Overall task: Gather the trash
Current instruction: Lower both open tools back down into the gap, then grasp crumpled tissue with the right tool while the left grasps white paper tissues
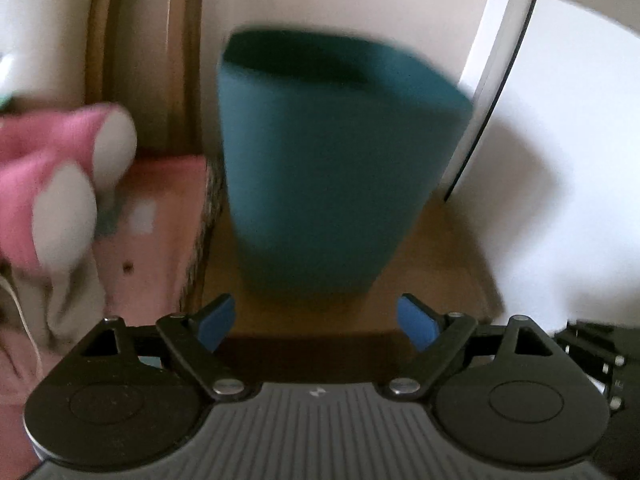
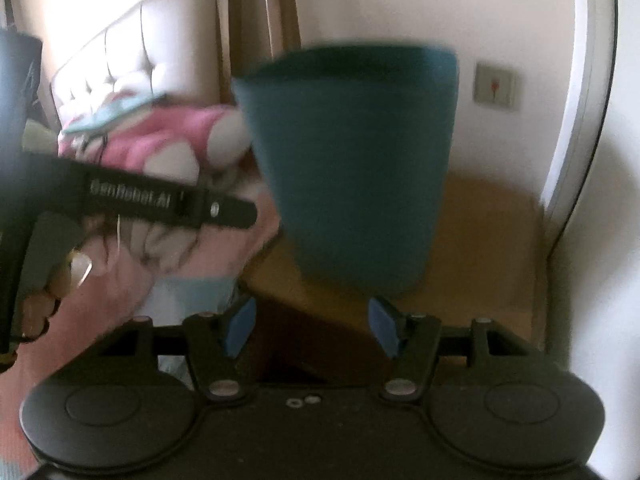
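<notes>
A teal bin (image 1: 328, 168) stands upright on a brown wooden surface (image 1: 440, 272) against a white wall; it also shows in the right wrist view (image 2: 356, 168). Both views are motion-blurred. My left gripper (image 1: 316, 322) is open and empty, just in front of the bin's base. My right gripper (image 2: 312, 326) is open and empty, also close before the bin. The left gripper's black body (image 2: 132, 196) shows at the left of the right wrist view, held by a hand. No trash item is visible.
A bed with pink bedding (image 1: 160, 240) and a pink and white plush toy (image 1: 60, 176) lies left of the bin. A tufted white headboard (image 2: 120, 64) and a wooden door frame (image 2: 256, 32) stand behind. A white curved frame (image 1: 496, 52) is at the right.
</notes>
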Tool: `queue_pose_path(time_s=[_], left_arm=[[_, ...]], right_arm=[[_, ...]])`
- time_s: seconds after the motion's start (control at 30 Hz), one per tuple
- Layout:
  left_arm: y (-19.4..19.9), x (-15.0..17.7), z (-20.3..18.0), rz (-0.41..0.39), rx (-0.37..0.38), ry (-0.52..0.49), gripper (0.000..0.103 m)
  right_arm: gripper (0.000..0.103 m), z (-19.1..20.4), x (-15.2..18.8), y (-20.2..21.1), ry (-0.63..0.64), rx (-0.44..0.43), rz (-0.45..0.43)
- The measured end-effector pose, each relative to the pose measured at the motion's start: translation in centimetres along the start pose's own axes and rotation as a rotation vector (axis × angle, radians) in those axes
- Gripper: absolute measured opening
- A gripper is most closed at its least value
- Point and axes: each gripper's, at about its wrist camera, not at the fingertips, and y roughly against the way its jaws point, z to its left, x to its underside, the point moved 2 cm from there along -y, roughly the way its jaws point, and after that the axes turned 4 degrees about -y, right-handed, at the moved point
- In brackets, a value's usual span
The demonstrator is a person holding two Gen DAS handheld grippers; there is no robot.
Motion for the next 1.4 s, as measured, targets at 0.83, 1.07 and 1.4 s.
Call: queue_pose_path(time_s=[0.83,1.07,1.4], left_arm=[[-23.1,38.1,3.1,0.523,-0.066,0.031,0.089],[-28.5,45.3,3.2,0.610,-0.060,-0.020,0.089],[-34.4,50.5,2.9,0.674,-0.027,-0.042,0.089]], right_arm=[[0.063,-1.7,36.3,-21.2,-0.112,-0.070,0.549],[0.062,2.0,45.2,-26.0,0.022,-0.129,0.644],[0.062,2.2,50.8,-32.3,0.068,-0.106,0.668]])
